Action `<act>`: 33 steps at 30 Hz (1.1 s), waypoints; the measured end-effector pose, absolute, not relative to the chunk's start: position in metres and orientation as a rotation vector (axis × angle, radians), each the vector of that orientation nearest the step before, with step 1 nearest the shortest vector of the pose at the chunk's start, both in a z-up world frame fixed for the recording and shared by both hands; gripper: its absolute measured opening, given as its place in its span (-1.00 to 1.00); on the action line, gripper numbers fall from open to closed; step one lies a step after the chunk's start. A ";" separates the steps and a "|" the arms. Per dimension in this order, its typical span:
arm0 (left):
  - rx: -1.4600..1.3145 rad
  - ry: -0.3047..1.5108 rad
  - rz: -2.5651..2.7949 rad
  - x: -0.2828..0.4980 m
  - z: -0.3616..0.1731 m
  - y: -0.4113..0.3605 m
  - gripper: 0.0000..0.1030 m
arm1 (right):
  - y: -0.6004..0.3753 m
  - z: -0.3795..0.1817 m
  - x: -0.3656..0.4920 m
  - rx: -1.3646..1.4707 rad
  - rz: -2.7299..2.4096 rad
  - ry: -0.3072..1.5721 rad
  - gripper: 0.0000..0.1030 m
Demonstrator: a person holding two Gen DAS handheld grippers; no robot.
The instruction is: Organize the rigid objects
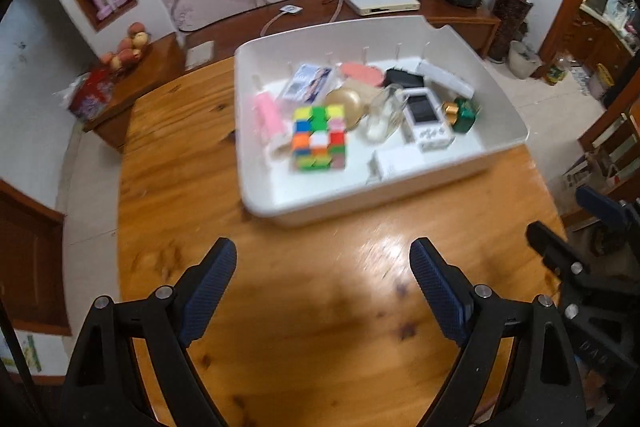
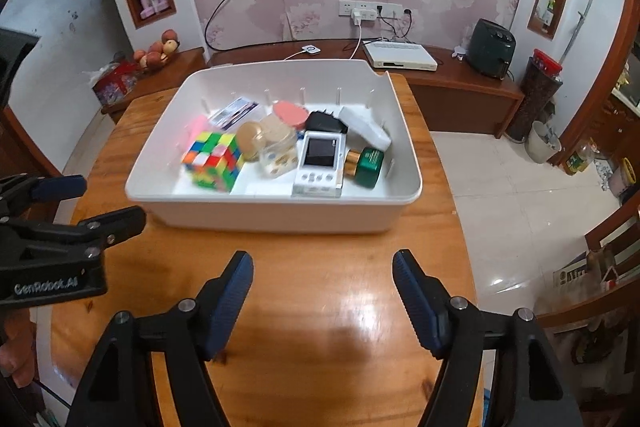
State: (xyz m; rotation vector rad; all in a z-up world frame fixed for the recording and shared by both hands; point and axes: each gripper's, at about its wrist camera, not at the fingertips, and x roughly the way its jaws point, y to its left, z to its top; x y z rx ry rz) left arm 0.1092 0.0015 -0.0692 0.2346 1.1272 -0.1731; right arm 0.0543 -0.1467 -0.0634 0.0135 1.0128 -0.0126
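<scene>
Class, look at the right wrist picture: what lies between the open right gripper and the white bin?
Nothing: in the right wrist view only bare wooden table separates the right gripper from the white bin.

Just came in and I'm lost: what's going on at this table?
A person holds a gripper in each hand over a wooden table, sorting small items. Both the left gripper and the right gripper are open and empty. The items, including a puzzle cube, a handheld console and a green jar, sit in the white bin.
</scene>
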 end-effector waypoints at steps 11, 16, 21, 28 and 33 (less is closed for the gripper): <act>0.161 1.100 -0.095 0.042 -0.064 0.037 0.75 | -0.129 -0.055 0.006 0.041 0.023 1.021 0.49; 0.104 1.065 -0.074 0.020 -0.050 0.050 0.75 | -0.122 -0.034 -0.020 0.067 0.028 0.948 0.49; 0.051 1.039 -0.047 0.004 -0.041 0.064 0.75 | -0.113 -0.018 -0.041 0.086 0.041 0.880 0.54; 0.010 0.985 -0.013 -0.010 -0.032 0.072 0.75 | -0.101 -0.002 -0.063 0.056 0.046 0.784 0.54; 0.006 0.942 -0.009 -0.019 -0.026 0.072 0.75 | -0.100 0.002 -0.069 0.067 0.054 0.757 0.57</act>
